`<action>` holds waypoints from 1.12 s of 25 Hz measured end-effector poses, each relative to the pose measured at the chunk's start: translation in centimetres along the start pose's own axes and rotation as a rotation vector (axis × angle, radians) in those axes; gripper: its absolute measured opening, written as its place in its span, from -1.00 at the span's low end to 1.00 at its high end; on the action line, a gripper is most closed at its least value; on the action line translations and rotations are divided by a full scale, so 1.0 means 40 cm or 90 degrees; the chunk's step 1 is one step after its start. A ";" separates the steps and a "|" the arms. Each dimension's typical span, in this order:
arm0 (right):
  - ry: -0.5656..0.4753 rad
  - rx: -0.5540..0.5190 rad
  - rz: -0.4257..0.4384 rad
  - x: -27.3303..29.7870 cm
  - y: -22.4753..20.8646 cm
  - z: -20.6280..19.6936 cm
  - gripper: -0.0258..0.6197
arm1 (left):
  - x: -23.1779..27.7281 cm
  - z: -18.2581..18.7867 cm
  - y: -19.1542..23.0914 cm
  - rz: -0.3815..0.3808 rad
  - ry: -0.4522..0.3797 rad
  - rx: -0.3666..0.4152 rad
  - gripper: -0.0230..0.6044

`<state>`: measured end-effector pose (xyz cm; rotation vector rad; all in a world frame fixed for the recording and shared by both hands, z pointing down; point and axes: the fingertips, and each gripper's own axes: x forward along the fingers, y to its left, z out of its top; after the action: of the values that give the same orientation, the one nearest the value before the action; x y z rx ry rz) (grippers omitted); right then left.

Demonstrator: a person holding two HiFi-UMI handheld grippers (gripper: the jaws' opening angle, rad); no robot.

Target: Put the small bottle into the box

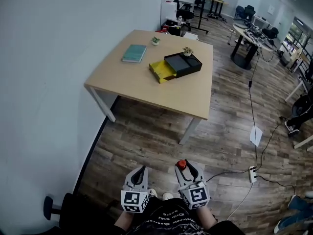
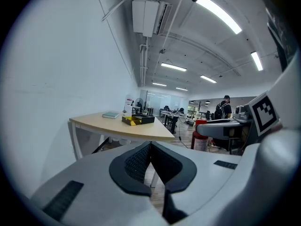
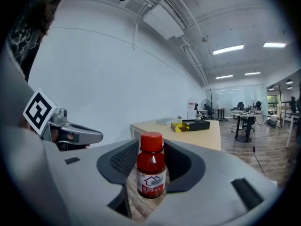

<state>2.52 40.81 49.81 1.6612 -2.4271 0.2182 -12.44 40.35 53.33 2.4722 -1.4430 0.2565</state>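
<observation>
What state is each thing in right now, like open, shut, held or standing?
small bottle, capped, upright, gripped by the right gripper.
right gripper, shut on the small bottle.
left gripper, shut, nothing in it.
box, open on top, a yellow tray against its side.
book, closed, lying flat.

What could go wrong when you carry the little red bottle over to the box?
1. The small bottle is pinched only at its sides by the right gripper, with nothing but floor below. It might slip and fall on the walk to the table.
2. A little potted plant stands right by the box, so the gripper could knock it over when reaching in.
</observation>
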 end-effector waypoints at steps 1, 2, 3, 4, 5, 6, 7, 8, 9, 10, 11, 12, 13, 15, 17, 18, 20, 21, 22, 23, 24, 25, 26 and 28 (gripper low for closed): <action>-0.002 0.003 -0.008 0.007 0.003 0.005 -0.37 | -0.001 0.003 0.008 -0.006 0.001 0.003 -0.91; -0.004 0.006 -0.014 0.013 0.009 0.011 -0.38 | -0.004 0.008 0.016 -0.013 0.002 0.004 -0.91; -0.006 0.009 -0.019 0.019 0.016 0.016 -0.39 | -0.008 0.012 0.025 -0.019 0.002 0.004 -0.91; -0.005 0.011 -0.023 0.025 0.026 0.018 -0.41 | -0.012 0.014 0.035 -0.024 0.003 0.003 -0.91; -0.004 0.012 -0.025 0.031 0.037 0.018 -0.43 | -0.013 0.014 0.045 -0.029 0.005 0.001 -0.91; -0.003 0.011 -0.027 0.038 0.046 0.020 -0.46 | -0.012 0.013 0.056 -0.033 0.006 -0.002 -0.91; -0.005 0.009 -0.028 0.046 0.054 0.023 -0.46 | -0.008 0.012 0.066 -0.035 0.007 -0.006 -0.91; -0.008 0.006 -0.030 0.055 0.059 0.026 -0.47 | -0.001 0.011 0.074 -0.038 0.007 -0.010 -0.91; -0.012 0.006 -0.033 0.062 0.061 0.030 -0.47 | 0.007 0.011 0.077 -0.043 0.007 -0.014 -0.91; -0.017 0.006 -0.036 0.068 0.058 0.035 -0.47 | 0.016 0.011 0.076 -0.048 0.007 -0.015 -0.91; -0.022 0.006 -0.038 0.076 0.053 0.040 -0.47 | 0.026 0.012 0.074 -0.052 0.007 -0.015 -0.91; -0.026 0.005 -0.038 0.085 0.048 0.046 -0.47 | 0.037 0.013 0.073 -0.055 0.007 -0.014 -0.91; -0.029 0.002 -0.038 0.095 0.042 0.051 -0.47 | 0.049 0.014 0.075 -0.056 0.007 -0.012 -0.91; -0.032 -0.001 -0.037 0.116 0.028 0.055 -0.48 | 0.074 0.014 0.083 -0.054 0.009 -0.011 -0.91; -0.035 0.000 -0.035 0.138 0.004 0.054 -0.48 | 0.102 0.016 0.088 -0.049 0.008 -0.008 -0.91; -0.036 0.003 -0.033 0.151 -0.010 0.052 -0.48 | 0.118 0.018 0.090 -0.045 0.007 -0.006 -0.91; -0.032 0.008 -0.026 0.182 -0.042 0.042 -0.48 | 0.156 0.017 0.096 -0.034 0.011 -0.005 -0.91; -0.029 0.011 -0.022 0.198 -0.060 0.037 -0.48 | 0.176 0.016 0.098 -0.029 0.015 -0.007 -0.91; -0.027 0.013 -0.017 0.214 -0.079 0.034 -0.48 | 0.197 0.016 0.098 -0.024 0.018 -0.008 -0.91; -0.026 0.014 -0.012 0.230 -0.098 0.034 -0.48 | 0.217 0.020 0.096 -0.021 0.019 -0.008 -0.91; -0.026 0.014 -0.008 0.246 -0.118 0.037 -0.48 | 0.239 0.026 0.094 -0.019 0.018 -0.007 -0.91; -0.027 0.013 -0.002 0.263 -0.140 0.042 -0.48 | 0.263 0.034 0.092 -0.016 0.015 -0.005 -0.92; -0.028 0.011 0.004 0.283 -0.161 0.046 -0.48 | 0.288 0.041 0.092 -0.012 0.014 -0.005 -0.91; -0.029 0.009 0.016 0.324 -0.200 0.054 -0.48 | 0.336 0.052 0.097 0.002 0.016 -0.009 -0.91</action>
<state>5.25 25.70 50.94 1.6592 -2.4869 0.2037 -9.22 26.80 55.69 2.4469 -1.4332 0.2759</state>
